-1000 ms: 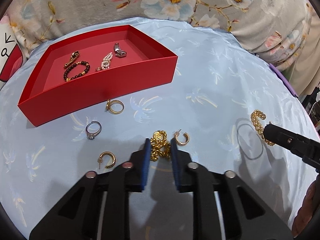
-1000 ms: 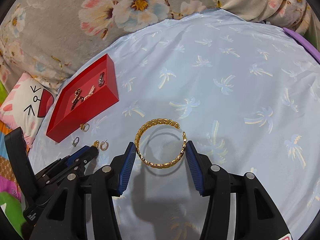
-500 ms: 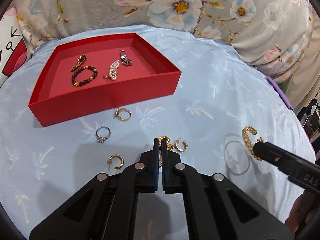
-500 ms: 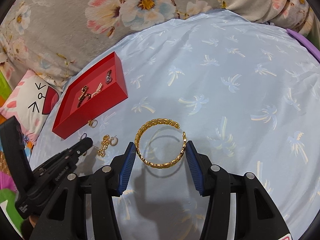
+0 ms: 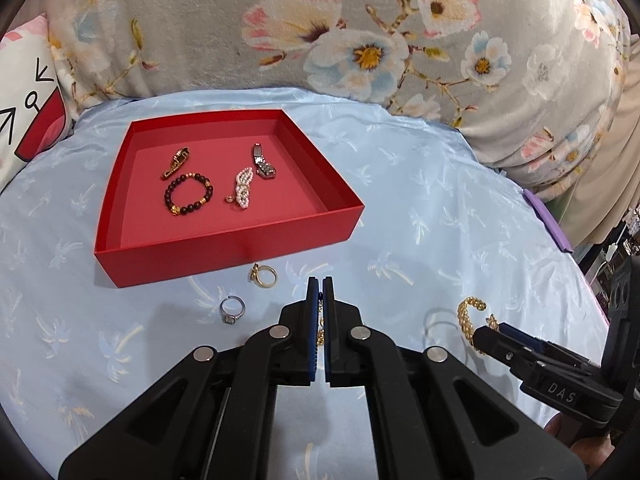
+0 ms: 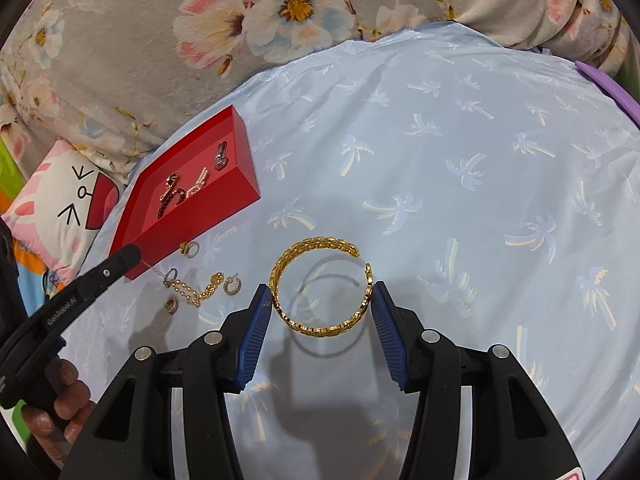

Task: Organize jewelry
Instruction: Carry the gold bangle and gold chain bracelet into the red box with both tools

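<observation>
the red tray [image 5: 224, 240] sits on the blue cloth [image 5: 420, 184], open side up. inside it lie four pieces: a dark bead bracelet [image 5: 188, 194] near the middle left, a small gold-and-dark clasp piece [image 5: 176, 163] just behind it, a pearl piece [image 5: 243, 187] to the right of the beads, and a dark metal band [image 5: 262, 161] behind the pearls, none of them touching the walls. in the right wrist view the same tray [image 6: 192, 224] shows at the left with those pieces inside.

on the cloth just in front of the tray is a gold ring [image 5: 264, 276], and nearer still a silver ring [image 5: 232, 309]. the right wrist view also shows a small hoop earring [image 6: 233, 285] and another hoop [image 6: 173, 306] beside a gold chain [image 6: 200, 291].

the left gripper [image 5: 319, 300] has its blue pads pressed almost together, pinching the chain; bits of gold link show in the thin gap between them [image 5: 320, 336]. in the right wrist view the chain runs from that gripper's tip [image 6: 130, 258] down to the cloth, its lower end lying near the earring.

the right gripper [image 6: 322, 308] is partly spread, its pads clamping the two sides of a gold cuff [image 6: 320, 286]. the cuff is held flat between them, its gap facing up and to the right, with its shadow on the cloth beneath. in the left wrist view the cuff [image 5: 466, 316] shows at the right gripper's tip, well to the right of the tray.
</observation>
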`<action>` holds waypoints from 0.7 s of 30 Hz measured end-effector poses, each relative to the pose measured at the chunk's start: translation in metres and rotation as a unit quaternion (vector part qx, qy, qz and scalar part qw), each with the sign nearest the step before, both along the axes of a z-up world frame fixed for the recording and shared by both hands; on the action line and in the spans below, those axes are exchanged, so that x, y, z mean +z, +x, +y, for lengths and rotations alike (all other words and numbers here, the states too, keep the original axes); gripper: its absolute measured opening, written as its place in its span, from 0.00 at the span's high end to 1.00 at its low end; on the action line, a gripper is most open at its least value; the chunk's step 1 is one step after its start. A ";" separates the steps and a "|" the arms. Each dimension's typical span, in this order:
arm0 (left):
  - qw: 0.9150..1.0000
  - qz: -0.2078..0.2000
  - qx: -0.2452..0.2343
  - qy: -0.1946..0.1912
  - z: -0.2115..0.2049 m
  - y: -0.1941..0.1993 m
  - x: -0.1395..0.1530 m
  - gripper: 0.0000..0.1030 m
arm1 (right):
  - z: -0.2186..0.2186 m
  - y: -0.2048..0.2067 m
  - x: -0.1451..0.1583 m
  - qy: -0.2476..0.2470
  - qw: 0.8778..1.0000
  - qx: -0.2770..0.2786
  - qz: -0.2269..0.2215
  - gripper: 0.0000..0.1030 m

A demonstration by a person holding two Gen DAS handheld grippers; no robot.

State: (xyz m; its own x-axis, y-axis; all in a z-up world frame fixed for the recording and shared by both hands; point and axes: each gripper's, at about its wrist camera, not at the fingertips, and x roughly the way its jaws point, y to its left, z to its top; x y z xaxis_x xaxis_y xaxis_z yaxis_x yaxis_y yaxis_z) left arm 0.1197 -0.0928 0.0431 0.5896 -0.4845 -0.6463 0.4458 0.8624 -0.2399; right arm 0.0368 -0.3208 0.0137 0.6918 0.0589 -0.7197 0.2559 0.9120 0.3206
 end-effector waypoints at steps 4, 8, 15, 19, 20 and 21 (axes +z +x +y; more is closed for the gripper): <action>1.000 -0.003 0.006 -0.003 0.005 0.002 0.004 0.99 | 0.001 -0.001 0.001 -0.001 1.000 0.001 -0.002 0.51; 1.000 -0.002 0.021 -0.006 0.015 0.003 0.006 0.99 | 0.003 -0.003 0.004 -0.003 1.000 0.003 -0.007 0.51; 0.999 -0.002 0.049 0.001 0.039 0.007 0.004 0.99 | 0.006 -0.002 0.001 0.000 1.000 0.008 -0.004 0.51; 0.998 0.002 0.060 0.000 0.051 0.008 0.001 0.99 | 0.012 0.004 -0.002 0.000 1.000 0.017 0.001 0.51; 0.998 0.002 0.062 0.000 0.054 0.009 0.001 0.99 | 0.014 0.006 -0.002 0.000 1.000 0.020 0.001 0.51; 0.998 0.001 0.063 -0.002 0.056 0.009 0.003 0.99 | 0.017 0.008 -0.002 -0.001 1.000 0.024 0.001 0.51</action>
State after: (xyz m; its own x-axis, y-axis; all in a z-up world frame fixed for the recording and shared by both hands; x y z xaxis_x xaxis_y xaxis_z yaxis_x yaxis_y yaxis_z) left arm 0.1288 -0.0367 0.0458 0.6446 -0.4093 -0.6457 0.3340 0.9105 -0.2438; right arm 0.0452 -0.3034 0.0119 0.6869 0.0906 -0.7211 0.2118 0.9242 0.3179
